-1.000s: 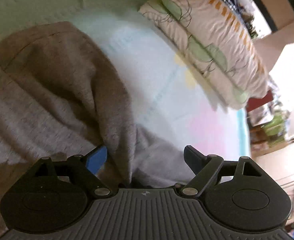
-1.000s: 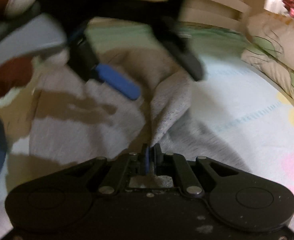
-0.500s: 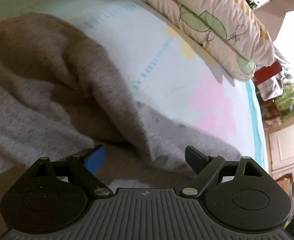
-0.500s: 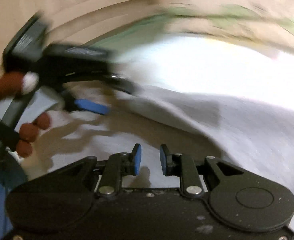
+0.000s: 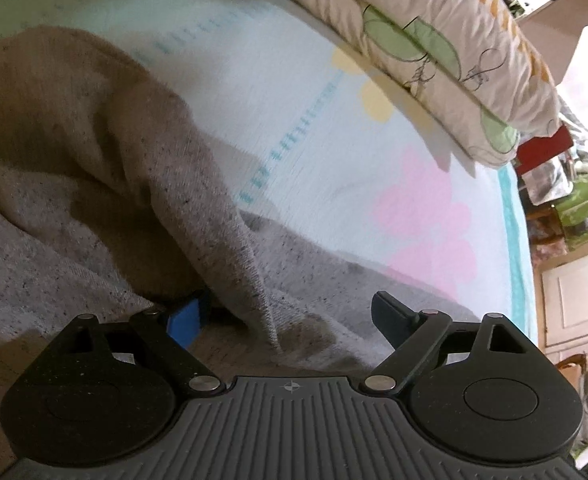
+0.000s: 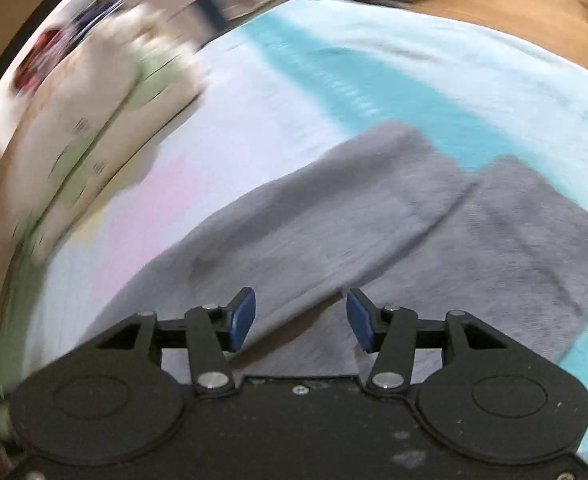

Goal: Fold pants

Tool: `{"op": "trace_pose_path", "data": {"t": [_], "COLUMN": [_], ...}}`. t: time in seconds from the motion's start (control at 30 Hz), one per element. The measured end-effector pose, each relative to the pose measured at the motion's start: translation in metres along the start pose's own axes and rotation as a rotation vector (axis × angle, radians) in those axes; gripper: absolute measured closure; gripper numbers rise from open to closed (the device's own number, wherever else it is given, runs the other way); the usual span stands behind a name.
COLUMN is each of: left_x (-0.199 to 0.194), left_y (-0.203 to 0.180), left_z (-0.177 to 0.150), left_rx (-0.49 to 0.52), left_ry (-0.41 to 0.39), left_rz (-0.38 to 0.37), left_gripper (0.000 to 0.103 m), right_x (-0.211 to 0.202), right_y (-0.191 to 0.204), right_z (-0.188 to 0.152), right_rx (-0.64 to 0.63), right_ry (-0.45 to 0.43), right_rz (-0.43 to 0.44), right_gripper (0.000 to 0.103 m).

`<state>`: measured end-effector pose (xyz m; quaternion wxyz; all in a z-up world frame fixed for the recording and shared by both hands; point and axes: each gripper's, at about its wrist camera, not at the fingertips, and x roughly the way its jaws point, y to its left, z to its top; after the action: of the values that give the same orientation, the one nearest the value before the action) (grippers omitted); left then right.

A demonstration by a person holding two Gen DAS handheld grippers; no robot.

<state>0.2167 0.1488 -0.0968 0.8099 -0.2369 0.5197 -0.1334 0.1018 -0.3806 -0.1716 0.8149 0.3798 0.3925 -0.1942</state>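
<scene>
The pants (image 5: 106, 208), grey marled knit, lie spread on the bed (image 5: 334, 168), which carries a pale sheet printed with pink and yellow shapes and a turquoise border.

Left wrist view: the left gripper (image 5: 290, 316) points down at the cloth with its jaws wide apart. A raised fold of the pants runs down from the upper left and ends between the two fingers; the blue pad (image 5: 186, 318) sits just beside that fold, partly tucked under it, and the dark finger (image 5: 390, 316) on the other side stands over flat cloth. The pads do not press on the fabric. Beyond the fold's edge the sheet is bare up to the pillow (image 5: 434, 32), which lies along the far side of the bed. Furniture and clutter stand past the turquoise border at the right.

Right wrist view (motion-blurred): the right gripper (image 6: 300, 322) has just been opening and its jaws stand apart, with nothing clamped between them. Below and ahead lie the two pant legs (image 6: 414, 216), side by side and touching along a seam line. Their cuff ends (image 6: 506, 168) reach the turquoise border near the bed's edge. Bare sheet lies open to the left of the legs, up to the pillow. Wooden floor (image 6: 494, 4) shows beyond the bed.
</scene>
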Motion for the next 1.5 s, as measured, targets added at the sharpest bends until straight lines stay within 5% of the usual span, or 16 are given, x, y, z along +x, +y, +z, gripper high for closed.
{"op": "trace_pose_path", "data": {"t": [0.3,0.43,0.47,0.53,0.63,0.87,1.03,1.2,1.33,1.5], "left_x": [0.016,0.017,0.018,0.018,0.015,-0.012,-0.068,-0.119,-0.112,-0.044], "left_y": [0.008,0.008,0.007,0.008,0.01,-0.021,-0.053,-0.053,-0.022,0.02], "left_z": [0.005,0.007,0.007,0.008,0.008,0.019,0.031,-0.005,-0.055,-0.104], "left_rx": [-0.03,-0.012,-0.005,-0.006,-0.025,0.096,0.168,0.198,0.138,-0.01], "left_ry": [0.041,0.064,0.072,0.079,0.056,-0.067,-0.211,-0.283,-0.179,0.069], "left_rz": [0.004,0.065,0.081,0.086,0.066,0.046,0.007,-0.022,0.0,0.091], "left_gripper": [0.019,0.052,0.055,0.071,0.092,0.097,0.097,0.097,0.096,0.096], "right_x": [0.041,0.038,0.041,0.044,0.048,0.041,0.005,-0.053,-0.08,-0.038], "right_y": [-0.011,-0.018,-0.018,-0.016,-0.014,0.026,0.067,0.078,0.047,-0.012], "right_z": [0.006,0.014,0.015,0.018,0.022,0.054,0.096,0.108,0.079,0.031], "right_rx": [0.194,0.218,0.213,0.198,0.19,0.035,-0.041,-0.086,-0.113,-0.06], "right_ry": [-0.012,-0.026,-0.028,-0.025,-0.01,-0.061,-0.172,-0.252,-0.225,0.02], "right_rz": [-0.024,-0.02,-0.02,-0.017,-0.009,0.04,0.146,0.241,0.197,-0.004], "right_gripper": [0.048,0.055,0.061,0.092,0.098,0.099,0.099,0.099,0.099,0.099]}}
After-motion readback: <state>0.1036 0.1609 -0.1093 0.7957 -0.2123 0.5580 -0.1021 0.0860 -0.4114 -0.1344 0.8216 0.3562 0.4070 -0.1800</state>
